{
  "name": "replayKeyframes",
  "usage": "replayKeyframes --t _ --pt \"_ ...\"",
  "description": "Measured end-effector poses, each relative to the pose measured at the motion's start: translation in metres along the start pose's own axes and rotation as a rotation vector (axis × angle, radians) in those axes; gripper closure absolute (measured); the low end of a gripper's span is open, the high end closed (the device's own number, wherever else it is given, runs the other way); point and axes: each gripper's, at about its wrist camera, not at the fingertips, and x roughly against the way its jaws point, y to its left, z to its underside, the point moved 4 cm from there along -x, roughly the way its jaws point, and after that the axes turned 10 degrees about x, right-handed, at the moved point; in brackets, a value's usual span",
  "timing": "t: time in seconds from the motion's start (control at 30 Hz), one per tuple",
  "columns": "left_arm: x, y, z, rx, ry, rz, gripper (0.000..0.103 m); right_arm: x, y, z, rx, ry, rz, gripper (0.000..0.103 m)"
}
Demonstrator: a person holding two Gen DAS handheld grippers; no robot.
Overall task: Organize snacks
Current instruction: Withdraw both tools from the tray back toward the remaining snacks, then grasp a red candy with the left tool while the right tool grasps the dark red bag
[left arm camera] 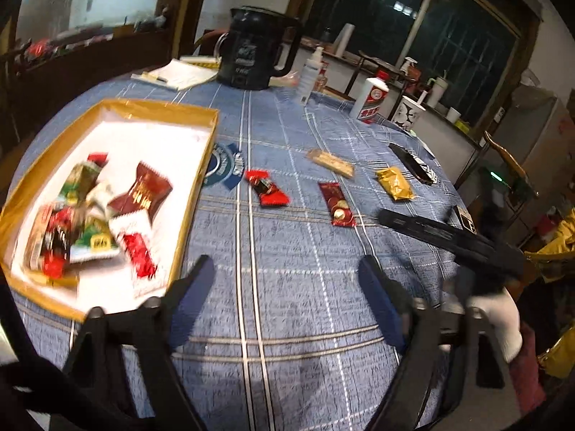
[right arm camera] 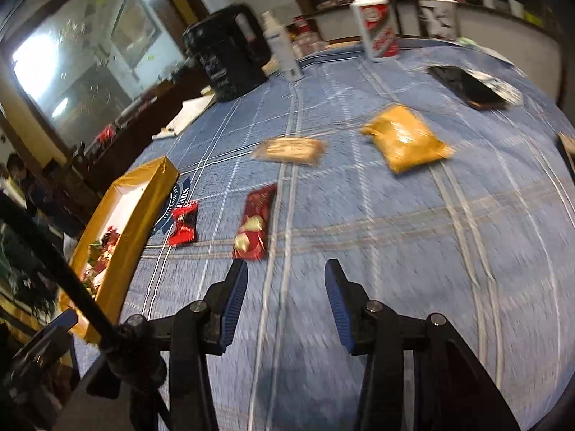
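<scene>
Empty right claw (right arm camera: 285,269) before lengthwise dark-red packet (right arm camera: 253,228)

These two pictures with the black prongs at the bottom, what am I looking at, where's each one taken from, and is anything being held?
No robot here: a person holds a two-finger tool in each hand, each with a wide-angle camera looking along its fingers. One picture is from the left tool, the other from the right tool. Both stand open, holding nothing. On the blue checked tablecloth is a gold-rimmed box already holding several snacks. Four wrapped snacks lie loose: a small red one, a long dark red one, a pale bar and a gold packet. Behind stand a black kettle and bottles.
</scene>
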Motion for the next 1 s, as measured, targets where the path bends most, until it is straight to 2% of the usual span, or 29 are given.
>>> replayKeyframes --t 0.07,0.2,0.3,0.37,0.4,0.43,0.6,0.63,0.7,0.87,0.93,1.0 --pt "-0.002 -0.001 -0.005 -0.012 -0.002 -0.019 0.043 -0.022 0.01 -0.012 0.028 0.027 -0.02 0.058" --pt "-0.005 0.006 -0.021 0.012 -0.006 -0.036 0.043 -0.059 0.027 -0.023 0.087 0.082 -0.017 0.058" --pt "-0.016 0.006 -0.033 0.026 0.022 -0.018 0.043 -0.069 0.038 -0.024 0.133 0.086 0.006 0.058" --pt "-0.029 0.0 -0.039 0.022 0.051 0.001 0.04 -0.07 0.042 -0.023 0.163 0.081 0.026 0.061" --pt "-0.038 -0.004 -0.043 0.014 0.067 0.003 0.038 -0.07 0.043 -0.022 0.184 0.077 0.046 0.074" --pt "-0.045 -0.007 -0.046 0.008 0.075 -0.003 0.038 -0.07 0.042 -0.021 0.201 0.076 0.07 0.081" --pt "-0.089 -0.014 -0.06 -0.01 0.146 -0.025 0.037 -0.062 0.031 -0.02 0.163 0.063 0.043 0.084" --pt "-0.098 -0.013 -0.063 -0.011 0.158 -0.038 0.037 -0.056 0.024 -0.018 0.136 0.043 0.017 0.092" --pt "-0.116 -0.01 -0.066 -0.019 0.166 -0.086 0.037 -0.048 0.017 -0.019 0.099 0.007 -0.009 0.097" --pt "-0.154 -0.004 -0.069 -0.064 0.184 -0.187 0.038 -0.043 0.009 -0.014 0.08 -0.032 -0.043 0.096" --pt "-0.168 -0.003 -0.065 -0.089 0.216 -0.199 0.047 -0.046 0.007 -0.013 0.058 -0.024 -0.064 0.093" --pt "-0.171 -0.01 -0.062 -0.168 0.187 -0.219 0.075 -0.046 0.007 -0.014 0.042 -0.02 -0.092 0.093"
